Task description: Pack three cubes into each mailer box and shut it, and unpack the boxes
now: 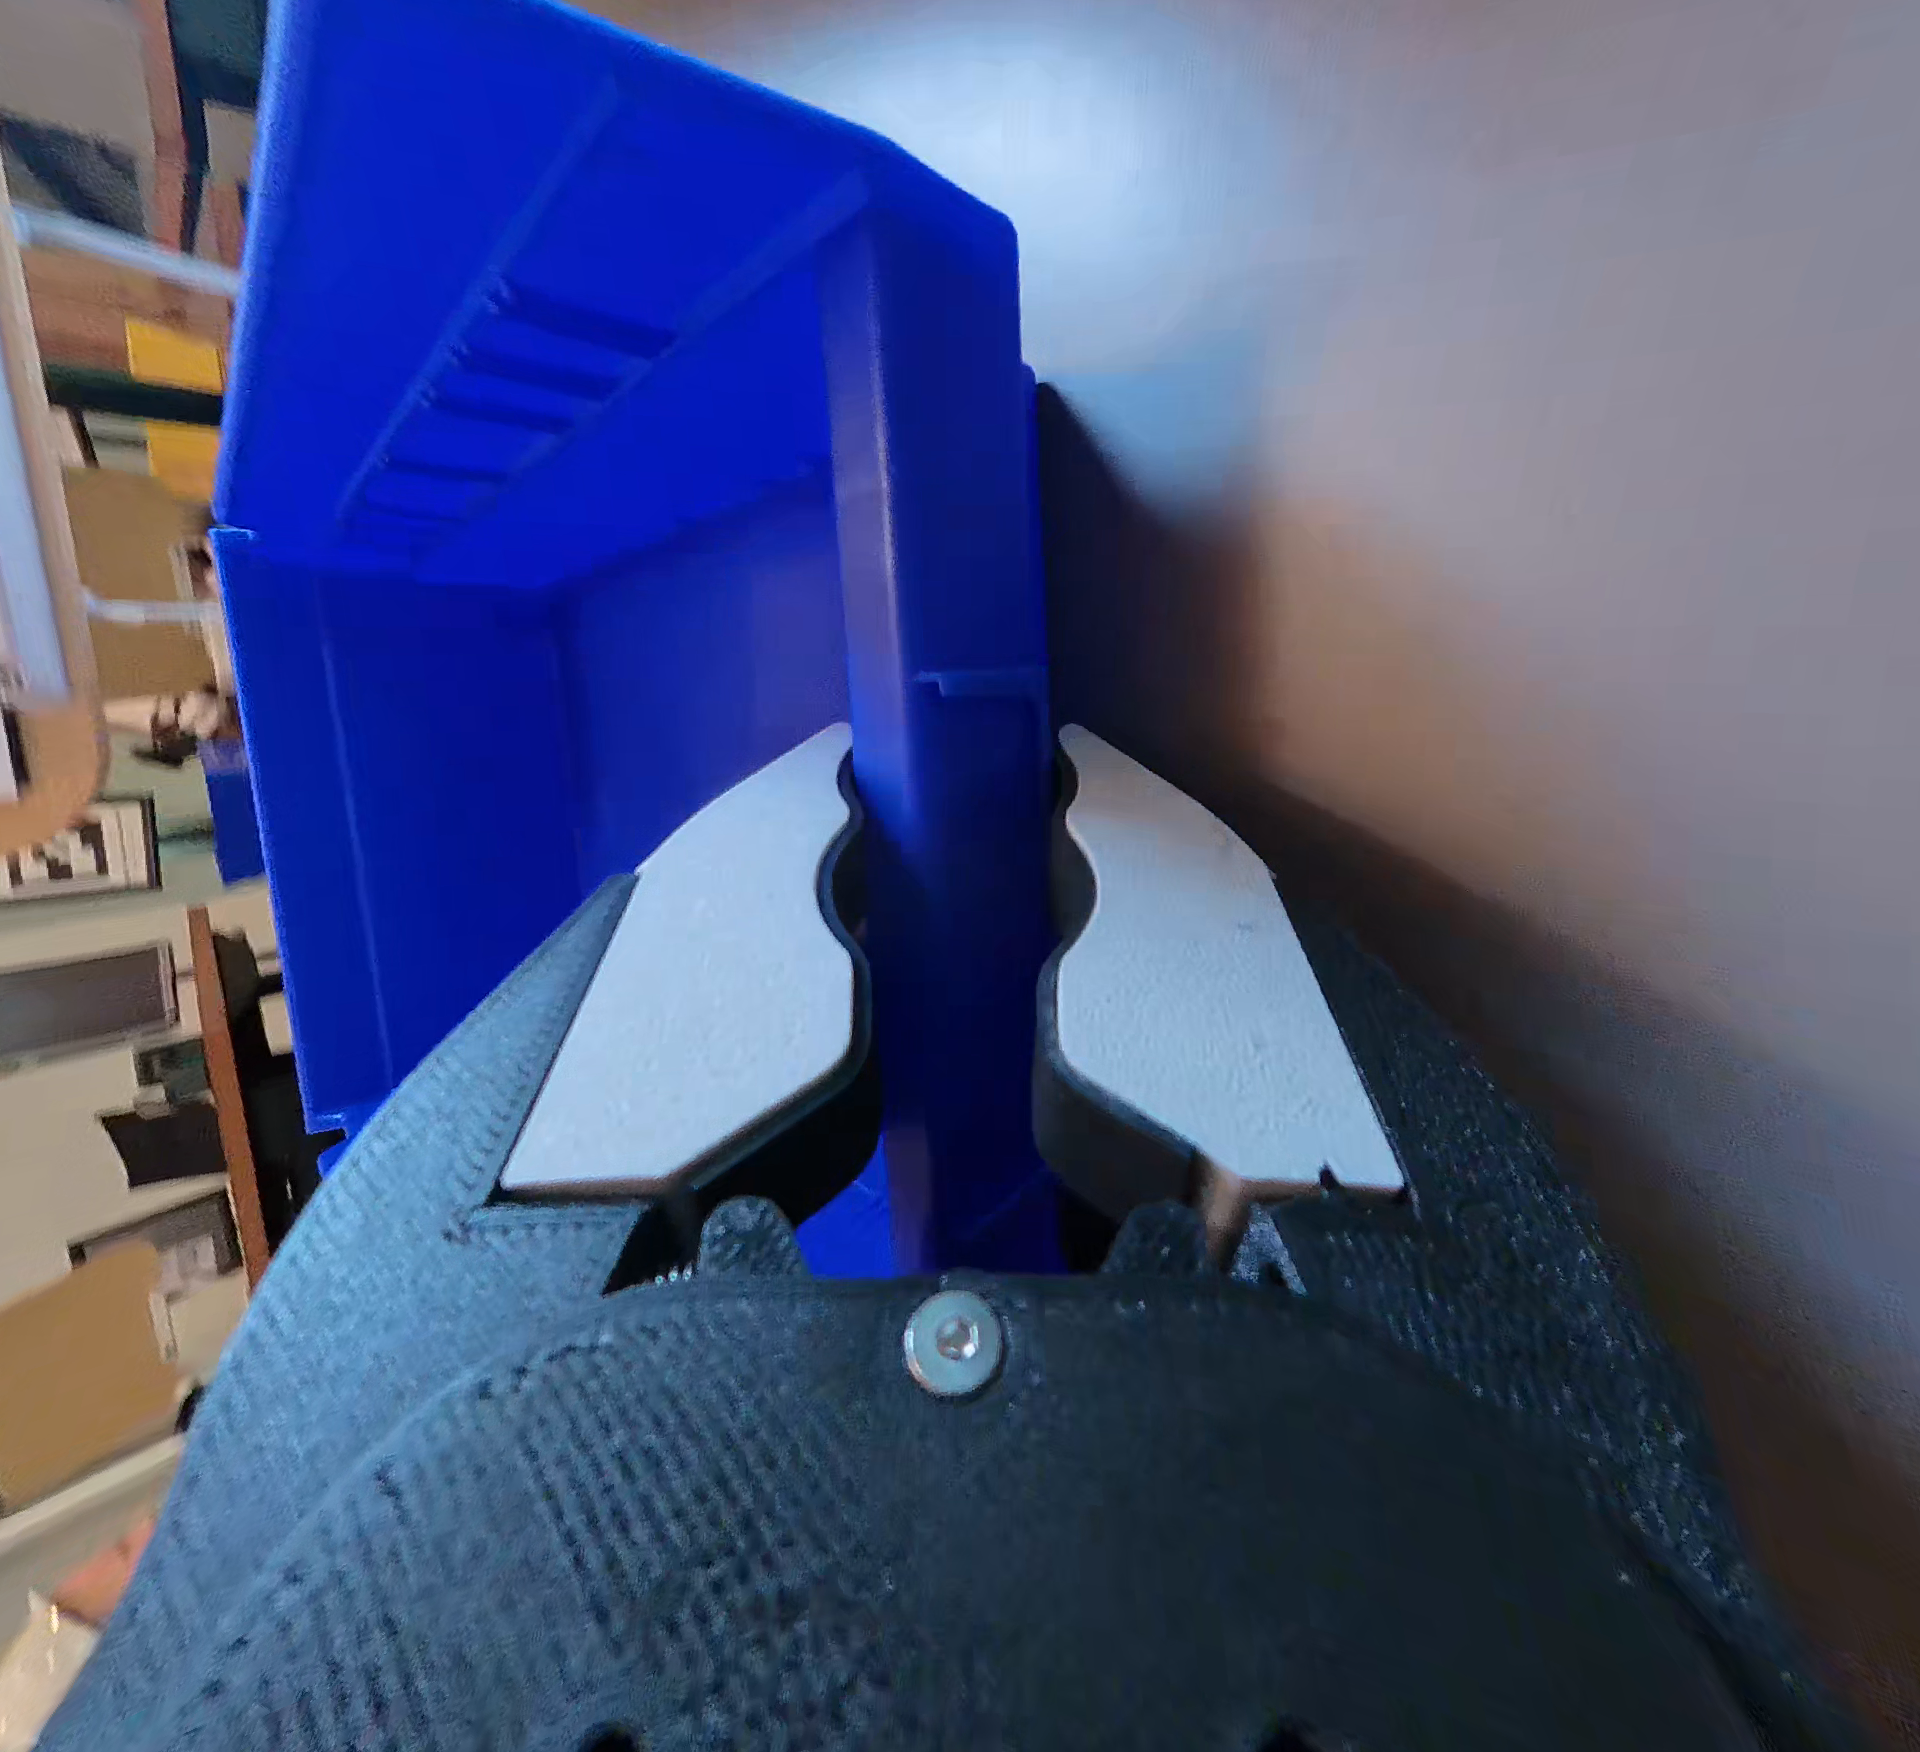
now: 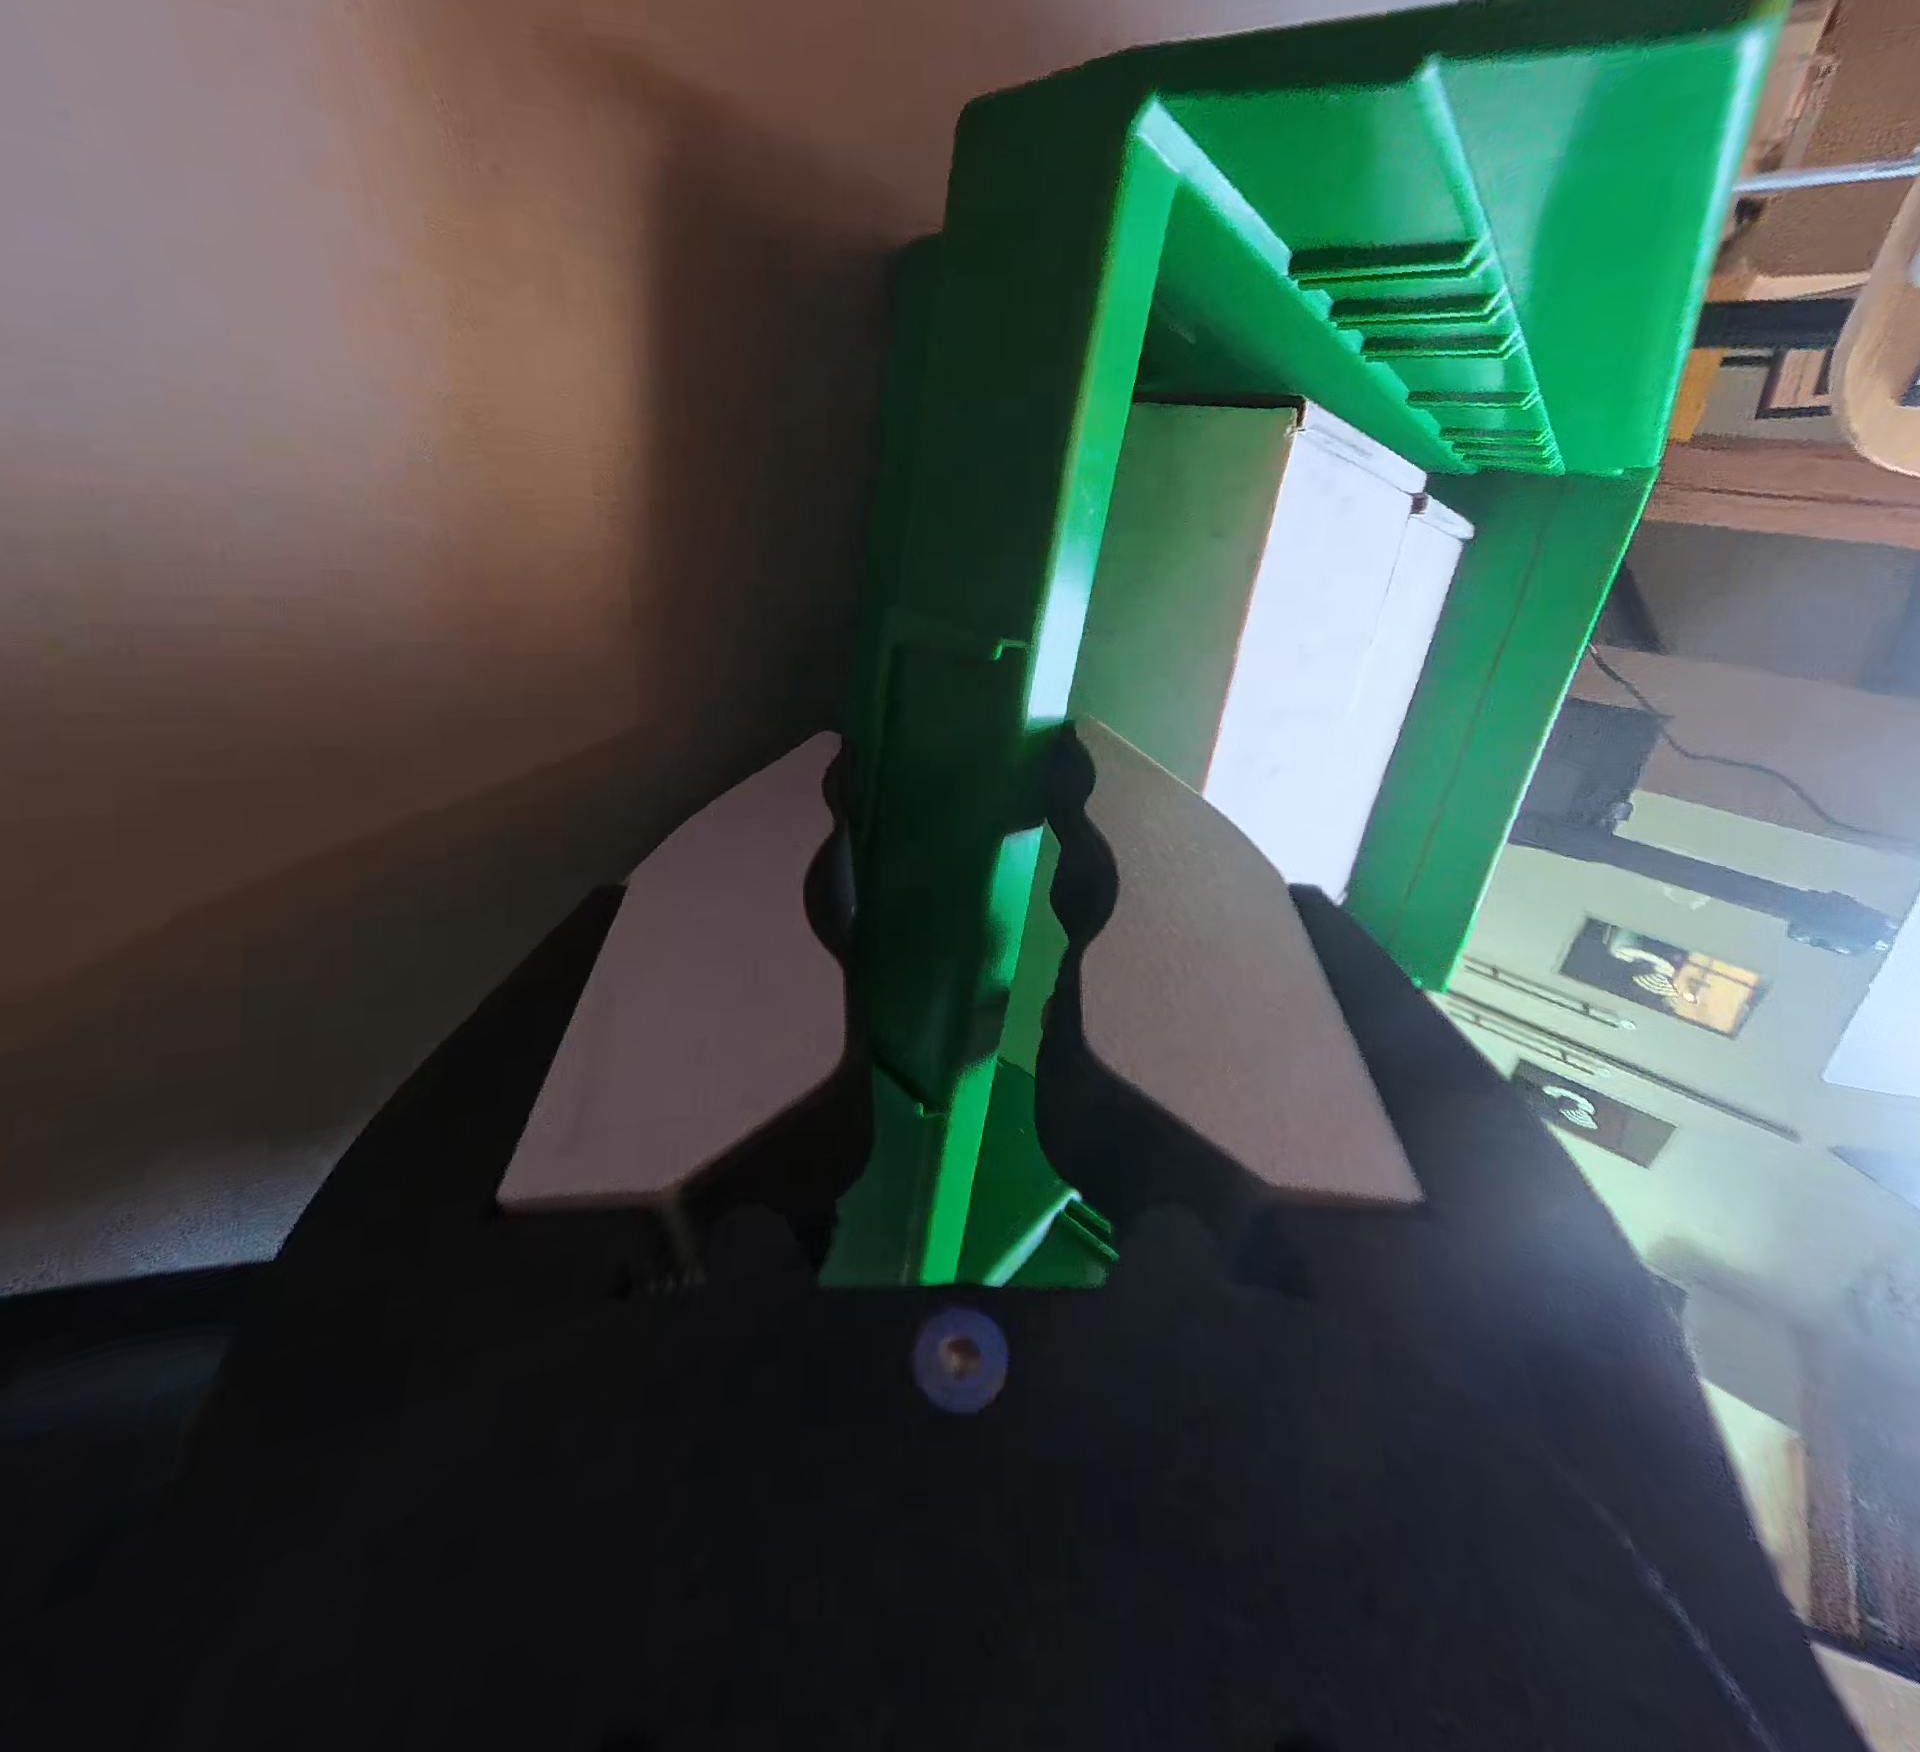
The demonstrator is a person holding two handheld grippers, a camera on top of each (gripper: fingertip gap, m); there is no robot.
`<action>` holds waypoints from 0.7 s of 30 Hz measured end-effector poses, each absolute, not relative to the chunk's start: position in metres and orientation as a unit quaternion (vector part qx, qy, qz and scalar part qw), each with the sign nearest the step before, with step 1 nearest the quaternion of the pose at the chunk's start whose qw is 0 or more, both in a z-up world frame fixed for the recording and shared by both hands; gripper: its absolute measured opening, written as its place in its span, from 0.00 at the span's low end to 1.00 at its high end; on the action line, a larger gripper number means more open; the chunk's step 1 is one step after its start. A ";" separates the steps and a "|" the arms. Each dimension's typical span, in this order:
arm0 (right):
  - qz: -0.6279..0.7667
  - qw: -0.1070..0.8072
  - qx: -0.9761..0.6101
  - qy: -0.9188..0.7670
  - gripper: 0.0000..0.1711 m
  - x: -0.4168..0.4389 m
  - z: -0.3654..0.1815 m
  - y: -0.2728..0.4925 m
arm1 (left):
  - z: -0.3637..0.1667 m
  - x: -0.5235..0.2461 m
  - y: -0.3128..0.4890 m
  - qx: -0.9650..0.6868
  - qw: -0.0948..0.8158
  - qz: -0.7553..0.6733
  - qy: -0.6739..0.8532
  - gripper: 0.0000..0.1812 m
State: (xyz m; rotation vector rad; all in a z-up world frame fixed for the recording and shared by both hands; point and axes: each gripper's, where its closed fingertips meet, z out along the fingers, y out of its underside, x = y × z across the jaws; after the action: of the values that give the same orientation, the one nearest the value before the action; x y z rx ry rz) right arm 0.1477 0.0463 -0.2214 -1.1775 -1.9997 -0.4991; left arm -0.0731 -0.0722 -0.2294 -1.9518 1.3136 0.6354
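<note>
My left gripper (image 1: 954,757) is shut on the side wall of a blue plastic bin (image 1: 540,331), one finger inside it and one outside. The bin's inside shows no cubes or boxes in this view. My right gripper (image 2: 951,757) is shut on the side wall of a green plastic bin (image 2: 1538,642), one finger inside and one outside. Two white mailer boxes (image 2: 1320,622) stand side by side inside the green bin, both shut. Both views are rolled sideways. No cubes are in view.
A brown table surface (image 1: 1507,352) lies along the right of the left wrist view and along the left of the right wrist view (image 2: 364,352). Shelves with cardboard boxes (image 1: 94,1370) and clutter fill the room behind the bins. One gripper's finger ends stand about 25 cm off the other's.
</note>
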 end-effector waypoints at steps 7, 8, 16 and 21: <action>0.010 0.483 -0.534 -0.693 0.21 0.155 -0.173 -0.009 | -0.224 -0.025 -0.015 -0.658 0.414 0.226 0.587 0.19; 0.032 0.504 -0.554 -0.662 0.22 0.164 -0.161 -0.007 | -0.220 -0.024 -0.012 -0.659 0.425 0.227 0.578 0.20; 0.178 0.532 -0.729 -0.392 0.27 0.263 -0.152 0.045 | -0.156 0.038 -0.041 -0.772 0.536 0.007 0.341 0.21; 0.229 0.504 -0.762 -0.337 0.31 0.260 -0.154 0.064 | -0.166 0.078 -0.021 -0.815 0.538 -0.065 0.205 0.24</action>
State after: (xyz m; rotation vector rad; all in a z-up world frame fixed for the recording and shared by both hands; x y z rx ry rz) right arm 0.2595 0.0638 -0.1543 -1.8388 -0.8138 0.5539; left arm 0.0782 -0.0213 -0.1659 -1.9387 0.4878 -0.1536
